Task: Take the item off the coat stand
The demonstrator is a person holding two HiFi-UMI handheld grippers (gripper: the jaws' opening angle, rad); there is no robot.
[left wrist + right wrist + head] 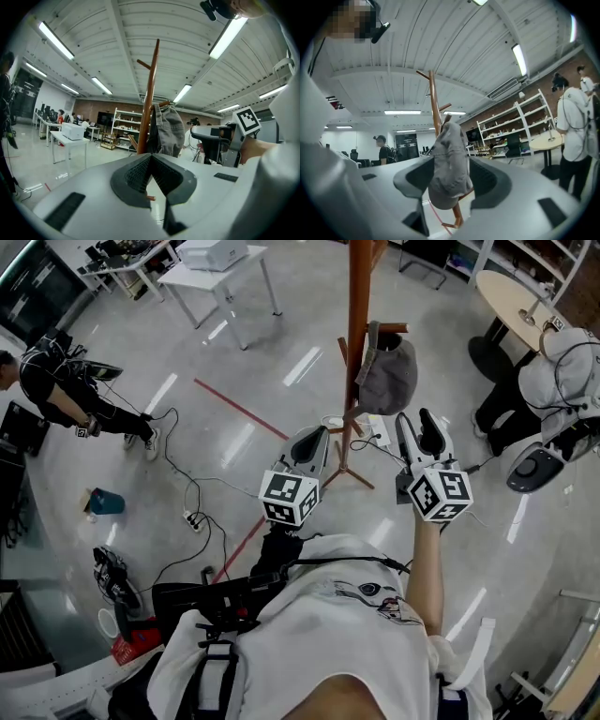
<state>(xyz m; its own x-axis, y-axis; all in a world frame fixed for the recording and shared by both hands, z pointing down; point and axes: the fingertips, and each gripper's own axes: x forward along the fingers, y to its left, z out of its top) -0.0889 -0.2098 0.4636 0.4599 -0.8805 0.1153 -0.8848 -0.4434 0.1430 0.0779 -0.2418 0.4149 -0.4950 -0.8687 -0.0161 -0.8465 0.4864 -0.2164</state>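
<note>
While the head view cuts the coat stand [357, 334] off above its upper pegs, both gripper views show its bare top. A grey cap [386, 379] hangs from one peg against the pole, and its far side is hidden. The right claw [419, 427] is open. In the right gripper view the cap fills the gap between its jaws, but I cannot tell whether a pad touches the cloth. The left claw [309, 442] is closed and empty, and it covers part of the stand's feet. Cables [178, 465] trail over the floor, and a person in white [553, 381] stands by a round table [511, 296].
</note>
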